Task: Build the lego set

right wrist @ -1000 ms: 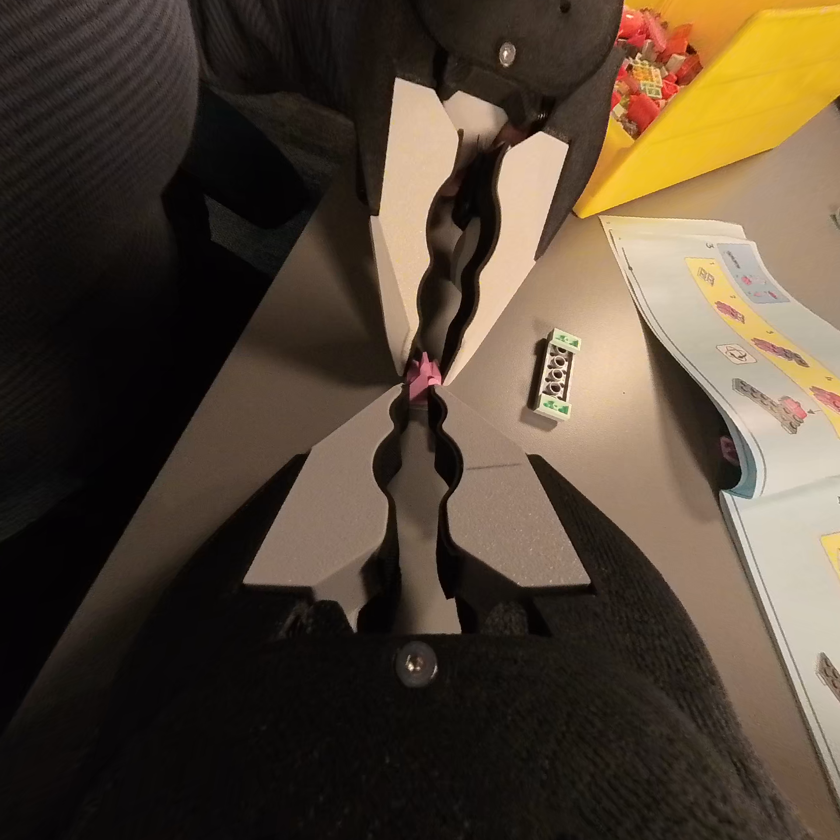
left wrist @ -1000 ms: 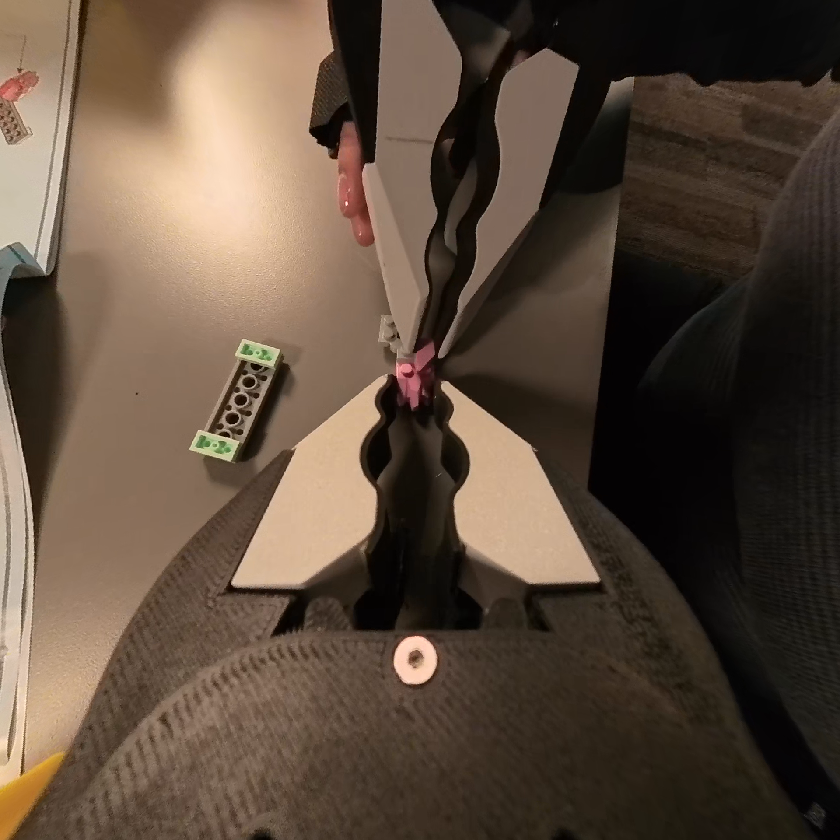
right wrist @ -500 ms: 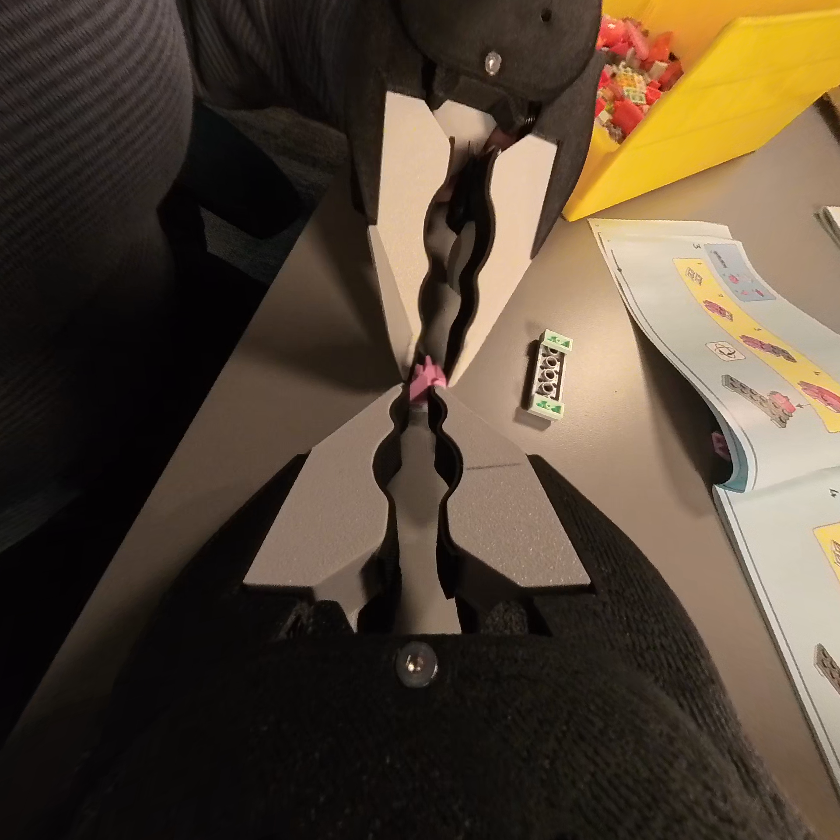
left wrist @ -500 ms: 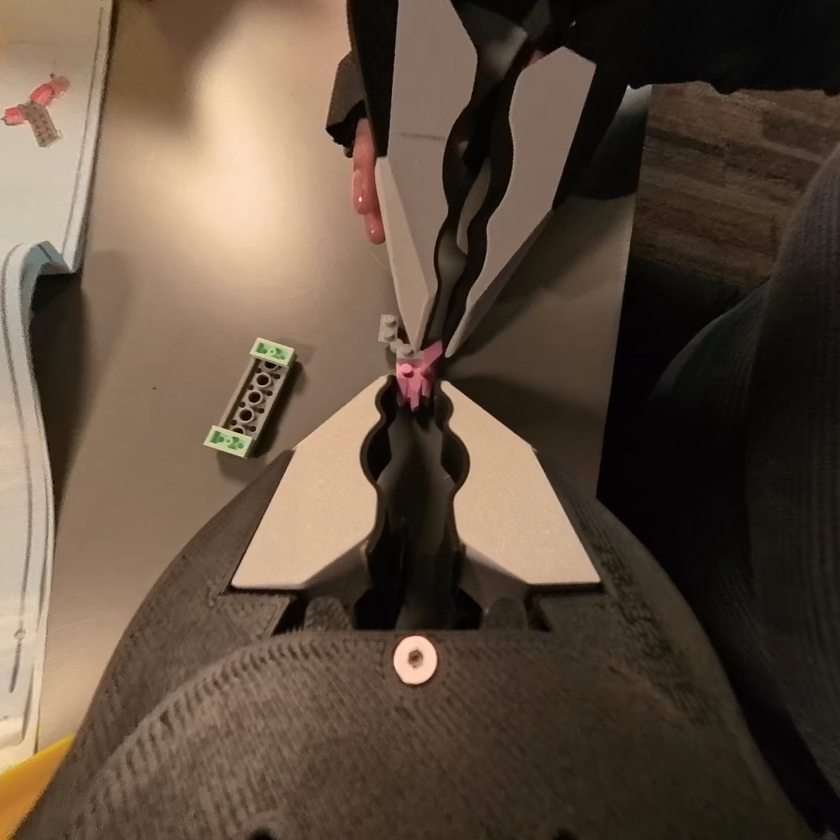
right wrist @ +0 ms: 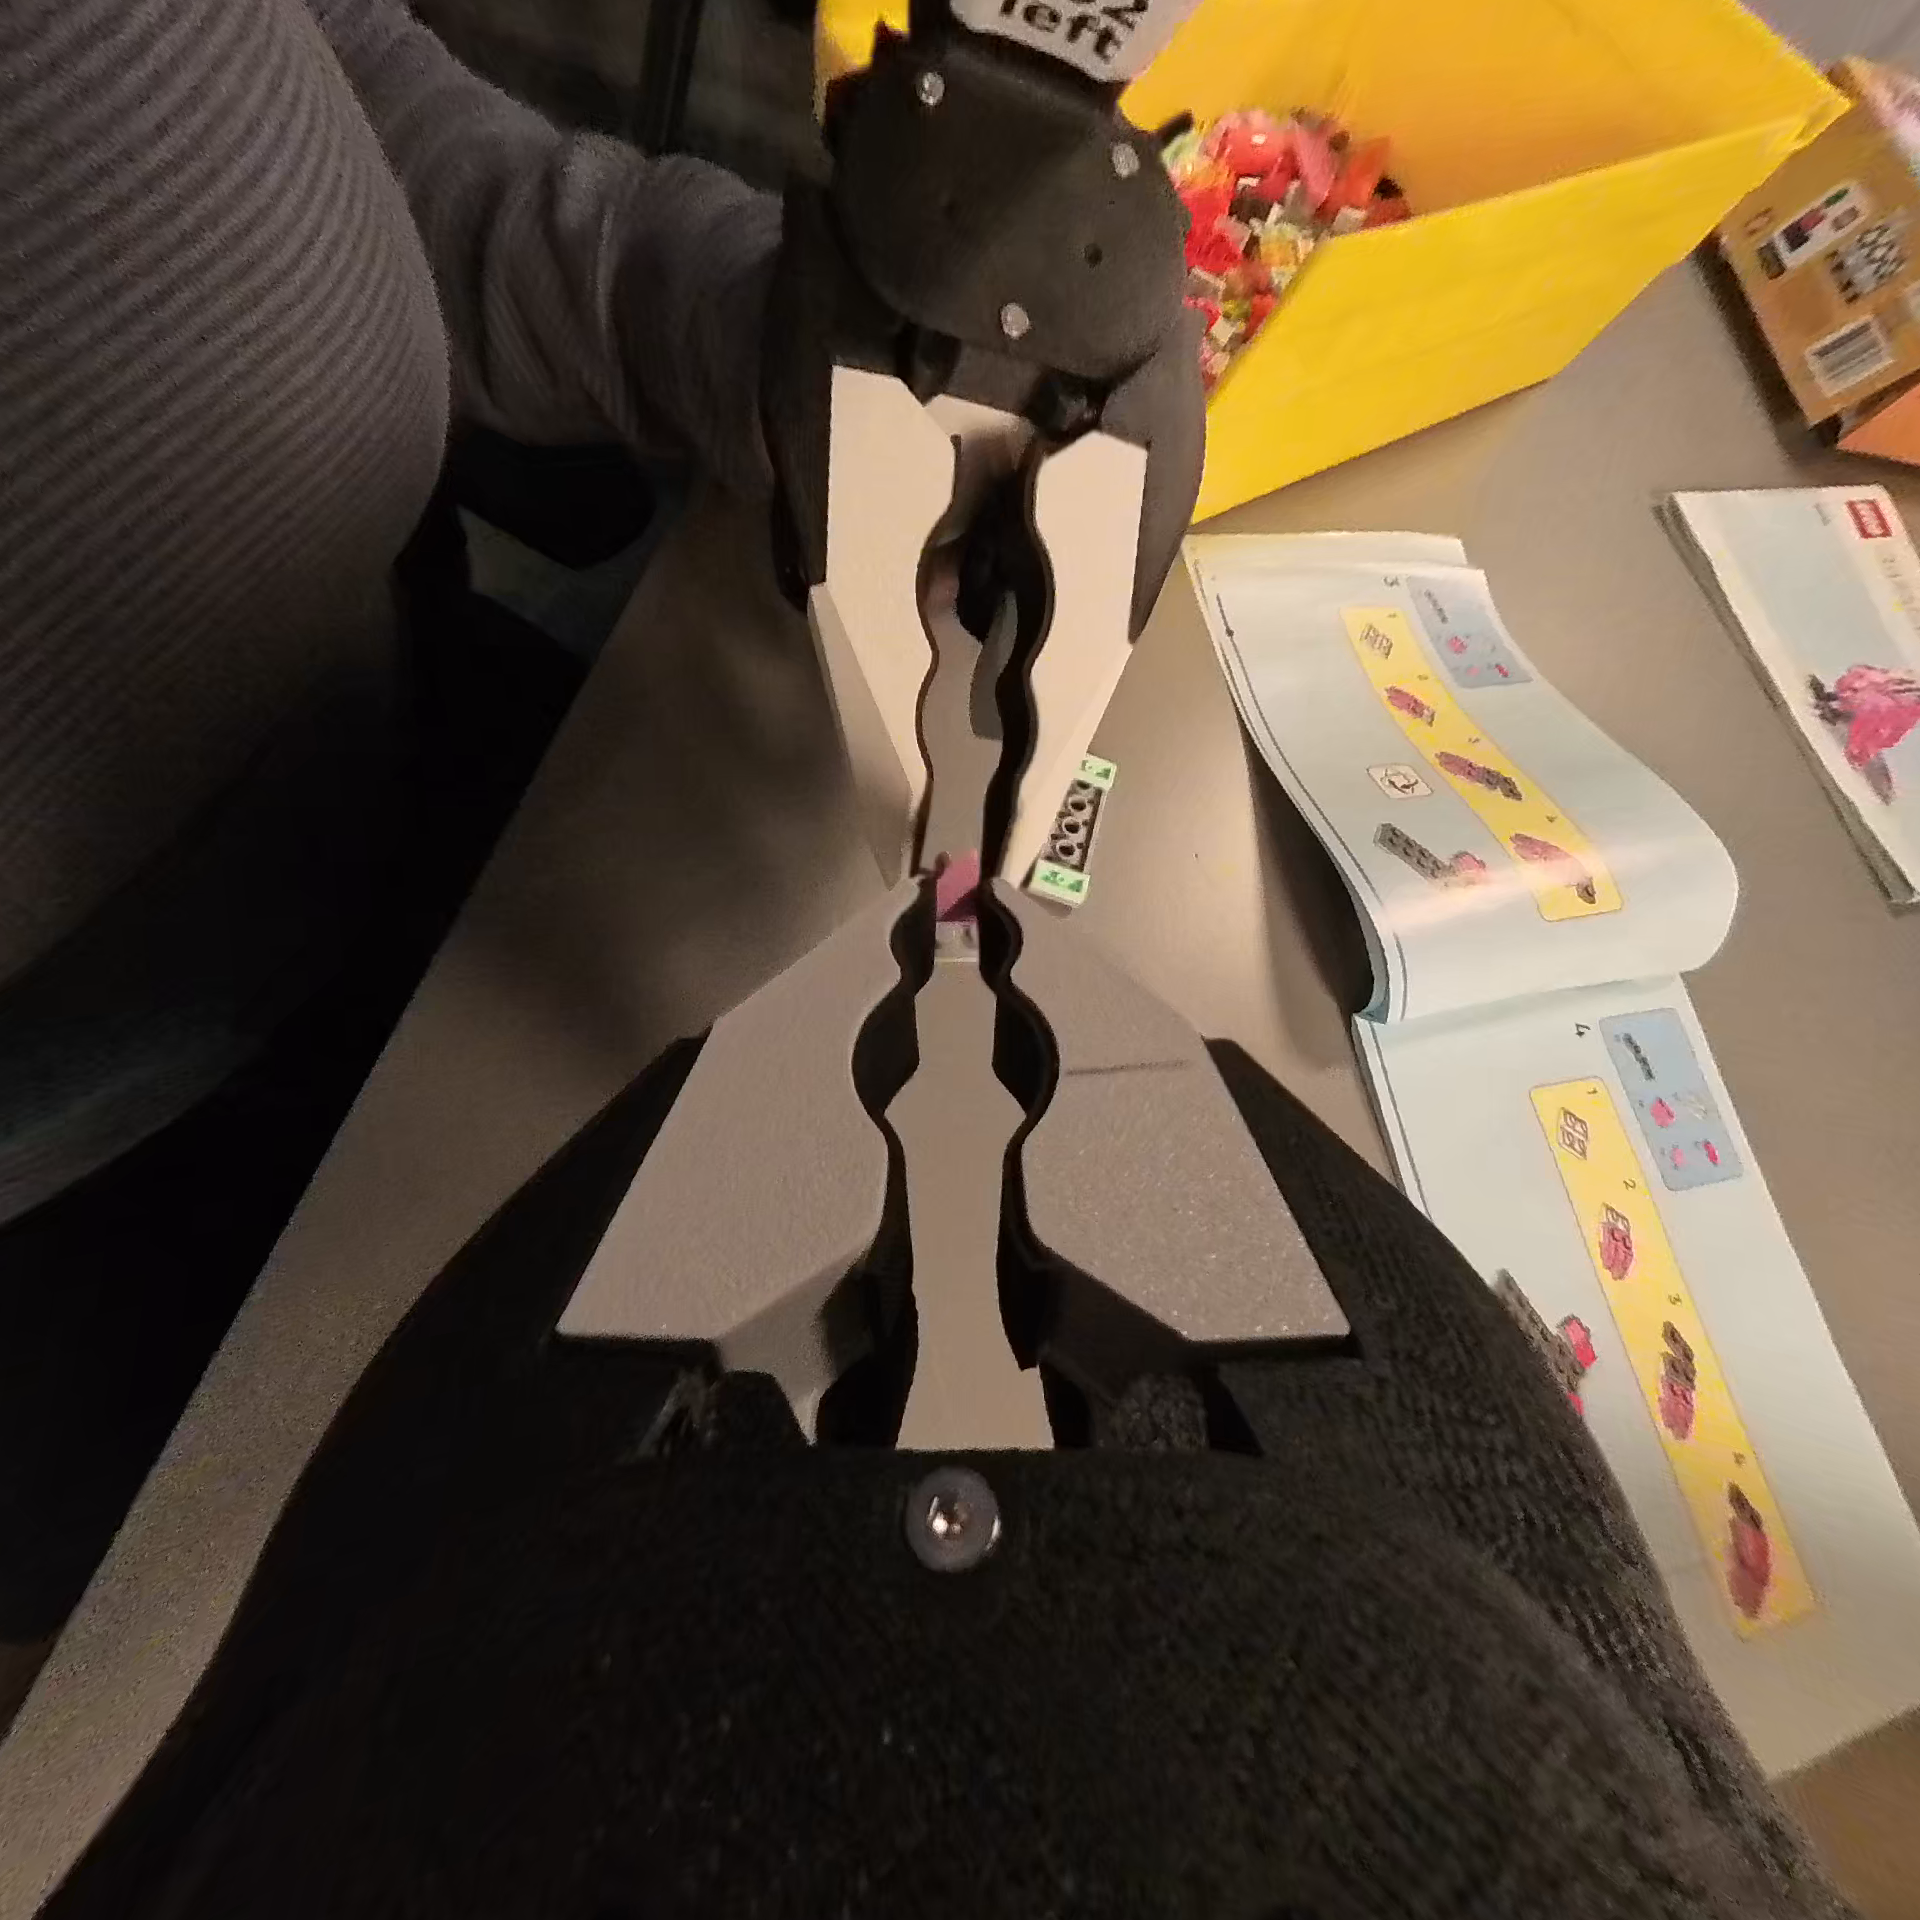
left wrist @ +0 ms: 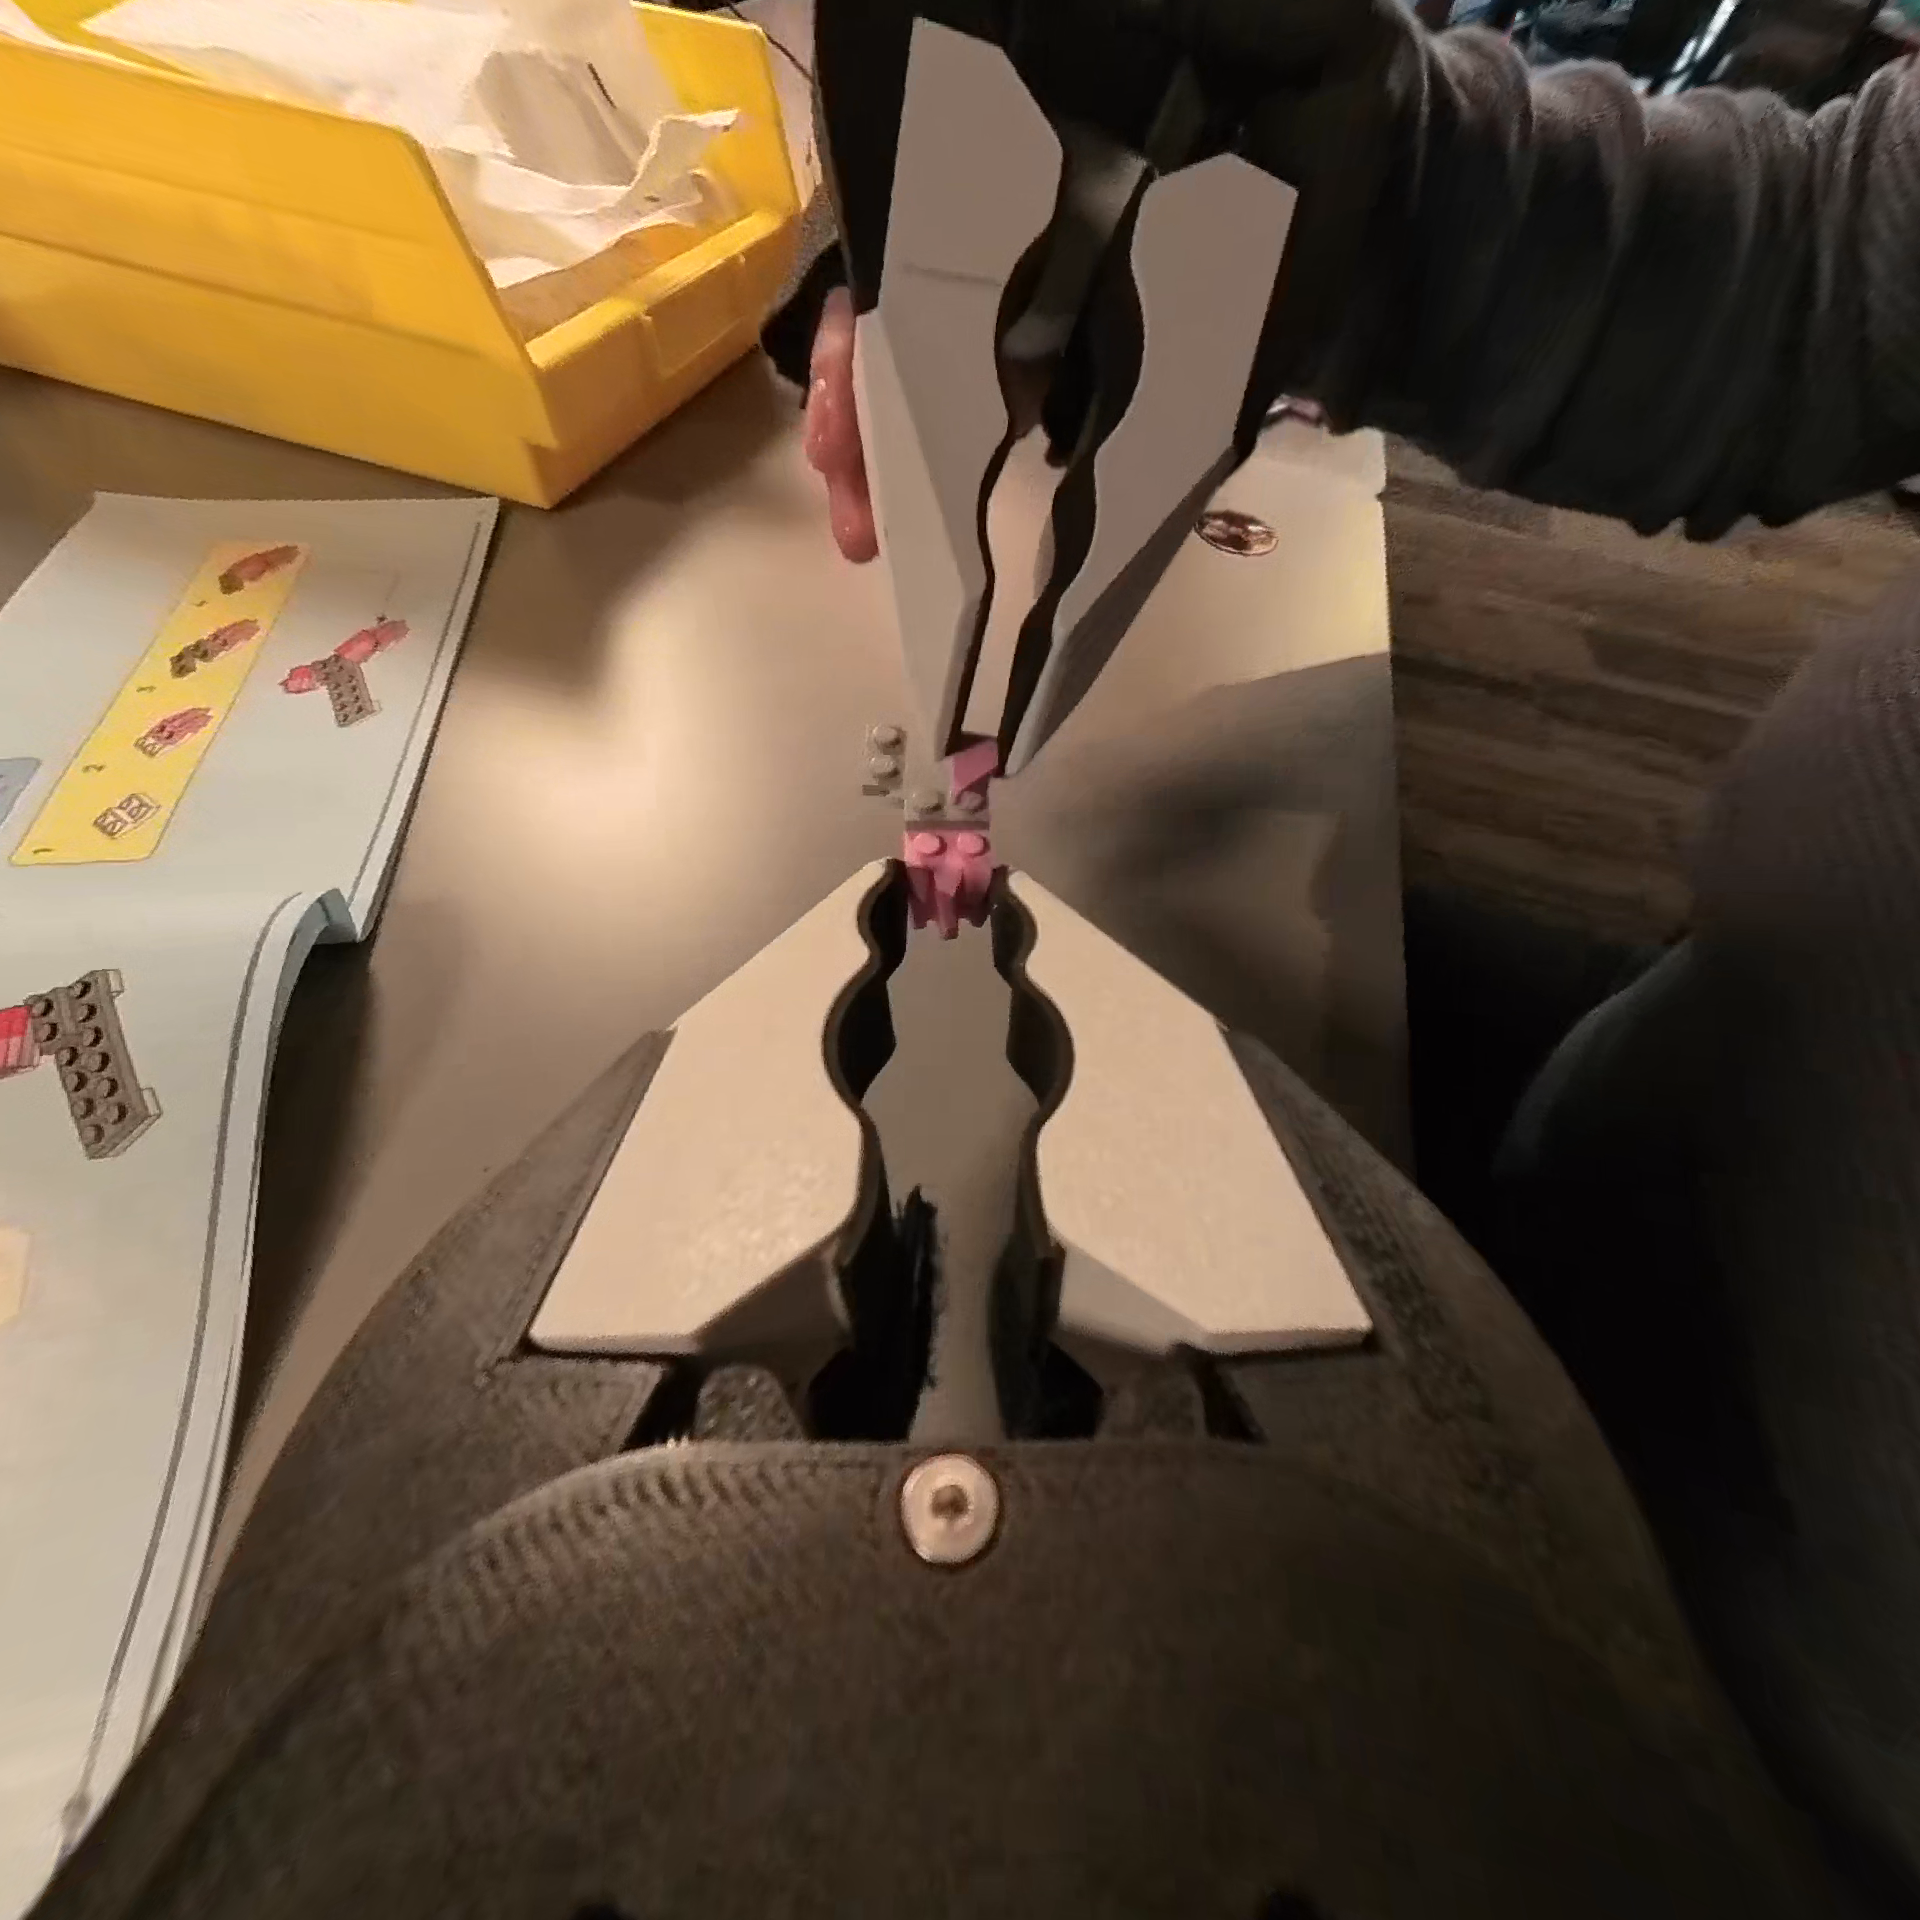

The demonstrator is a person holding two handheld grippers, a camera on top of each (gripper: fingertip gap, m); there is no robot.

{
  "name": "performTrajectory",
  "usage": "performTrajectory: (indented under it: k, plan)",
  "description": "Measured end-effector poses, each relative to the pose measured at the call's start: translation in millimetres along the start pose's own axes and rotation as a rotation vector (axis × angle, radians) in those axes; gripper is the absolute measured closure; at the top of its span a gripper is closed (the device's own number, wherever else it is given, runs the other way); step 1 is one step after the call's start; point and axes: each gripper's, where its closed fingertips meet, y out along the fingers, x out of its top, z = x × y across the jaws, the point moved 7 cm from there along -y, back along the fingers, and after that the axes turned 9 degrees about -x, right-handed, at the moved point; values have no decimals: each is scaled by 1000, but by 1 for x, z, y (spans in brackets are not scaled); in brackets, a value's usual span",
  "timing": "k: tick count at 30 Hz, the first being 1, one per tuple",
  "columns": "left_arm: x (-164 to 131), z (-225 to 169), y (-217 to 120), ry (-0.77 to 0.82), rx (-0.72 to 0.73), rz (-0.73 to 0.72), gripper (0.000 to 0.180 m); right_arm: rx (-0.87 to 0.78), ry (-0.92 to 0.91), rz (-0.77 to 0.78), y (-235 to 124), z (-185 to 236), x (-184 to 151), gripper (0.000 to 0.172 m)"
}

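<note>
1. Left claw (left wrist: pixel 945 883) is closed narrowly on the pink end of a small pink-and-grey plastic brick assembly (left wrist: pixel 940 821), pads pressing its sides, above the grey table (left wrist: pixel 623 727).
2. Right claw (left wrist: pixel 975 753) pinches a pink sloped piece at the assembly's far end.
3. Judged light, stiff and slick; joints may pop apart, so flat sides suit gripping best.
4. Nearby: a grey brick with green ends (right wrist: pixel 1075 836), an open instruction booklet (right wrist: pixel 1455 748), a yellow plastic bin (right wrist: pixel 1507 239).
</note>
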Motion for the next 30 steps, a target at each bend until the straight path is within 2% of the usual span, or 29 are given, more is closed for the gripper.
performTrajectory:
  k: [13, 30]
  plan:
    - [2, 0, -5, -18, -45, -54, 166, 114, -65, 103, 6, -3, 7, 167]
    - [3, 1, -8, -45, -54, -85, 166, 113, -88, 119, 7, -4, 12, 166]
